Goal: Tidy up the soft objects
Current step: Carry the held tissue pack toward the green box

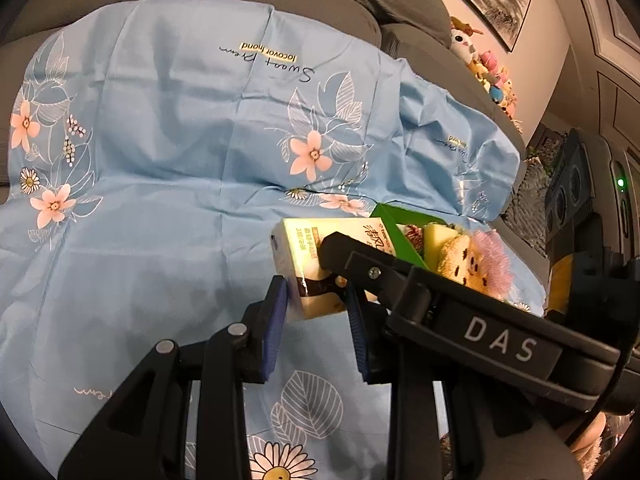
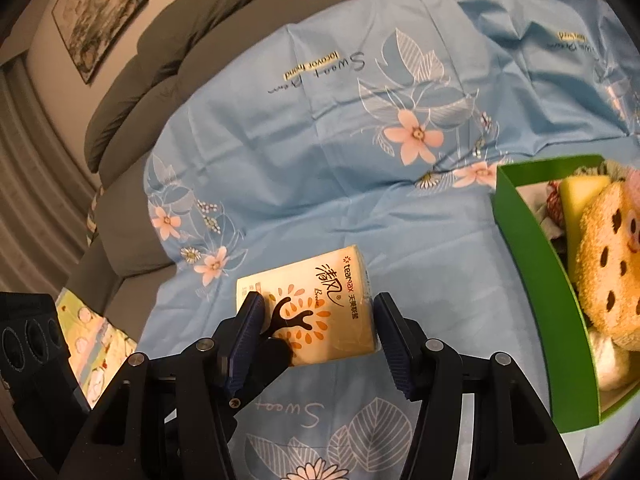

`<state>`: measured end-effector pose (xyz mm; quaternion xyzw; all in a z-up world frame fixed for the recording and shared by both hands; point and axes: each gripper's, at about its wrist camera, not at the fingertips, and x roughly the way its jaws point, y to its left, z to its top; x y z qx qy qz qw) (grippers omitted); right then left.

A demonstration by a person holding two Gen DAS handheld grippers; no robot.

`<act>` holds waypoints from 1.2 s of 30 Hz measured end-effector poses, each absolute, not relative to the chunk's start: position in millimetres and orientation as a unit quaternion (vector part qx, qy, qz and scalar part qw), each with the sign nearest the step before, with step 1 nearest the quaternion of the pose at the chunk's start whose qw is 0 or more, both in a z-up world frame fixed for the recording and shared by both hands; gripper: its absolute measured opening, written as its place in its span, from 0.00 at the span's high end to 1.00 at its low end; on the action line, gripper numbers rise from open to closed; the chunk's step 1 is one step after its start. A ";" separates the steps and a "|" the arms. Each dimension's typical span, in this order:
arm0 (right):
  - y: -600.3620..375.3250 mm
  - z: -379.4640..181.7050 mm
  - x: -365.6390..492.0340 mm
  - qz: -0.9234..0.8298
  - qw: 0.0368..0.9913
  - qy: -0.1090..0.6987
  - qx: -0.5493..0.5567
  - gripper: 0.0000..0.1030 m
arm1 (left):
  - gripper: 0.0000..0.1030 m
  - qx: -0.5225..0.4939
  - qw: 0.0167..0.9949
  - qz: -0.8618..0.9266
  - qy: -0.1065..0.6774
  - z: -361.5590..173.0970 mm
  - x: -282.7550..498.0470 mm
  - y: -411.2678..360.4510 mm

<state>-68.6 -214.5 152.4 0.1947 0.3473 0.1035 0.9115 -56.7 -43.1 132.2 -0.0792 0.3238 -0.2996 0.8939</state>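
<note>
Both grippers share one load. Left view: the left gripper point(image 1: 316, 312) pinches the near end of the tissue pack point(image 1: 308, 256), low centre, off the blue floral sheet point(image 1: 160, 140). Right view: the right gripper point(image 2: 318, 324) clamps the pack's point(image 2: 320, 304) long sides, the green box point(image 2: 532, 260) at right. Probably light, squashy, slick-wrapped; hold across the width. Its long axis runs away, toward upper right.

Glossy film-wrapped tissue pack point(image 2: 316, 312) (paper inside), smooth cloth sheet point(image 2: 320, 168), fuzzy plush toy point(image 2: 612, 272).
</note>
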 end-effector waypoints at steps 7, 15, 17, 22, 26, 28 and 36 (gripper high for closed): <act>-211.8 163.2 -78.3 0.100 0.919 0.330 0.188 0.42 | 0.73 -0.079 0.897 -0.305 0.310 141.0 -67.9 -41.6; -211.5 170.8 -85.0 0.100 0.924 0.319 0.184 0.42 | 0.73 -0.078 0.899 -0.307 0.301 146.2 -73.9 -41.7; -211.2 171.9 -85.9 0.100 0.925 0.318 0.184 0.42 | 0.73 -0.078 0.900 -0.307 0.299 147.4 -75.0 -42.4; -210.6 175.1 -88.8 0.098 0.927 0.313 0.182 0.42 | 0.73 -0.078 0.901 -0.310 0.295 149.3 -77.1 -42.3; -211.0 176.8 -90.4 0.096 0.928 0.310 0.181 0.42 | 0.73 -0.078 0.901 -0.311 0.293 150.3 -78.5 -42.2; -211.3 177.2 -90.4 0.096 0.929 0.309 0.180 0.42 | 0.73 -0.078 0.901 -0.311 0.292 150.8 -79.0 -42.5; -212.7 180.5 -92.4 0.093 0.931 0.306 0.176 0.42 | 0.73 -0.079 0.900 -0.316 0.289 152.2 -81.9 -44.6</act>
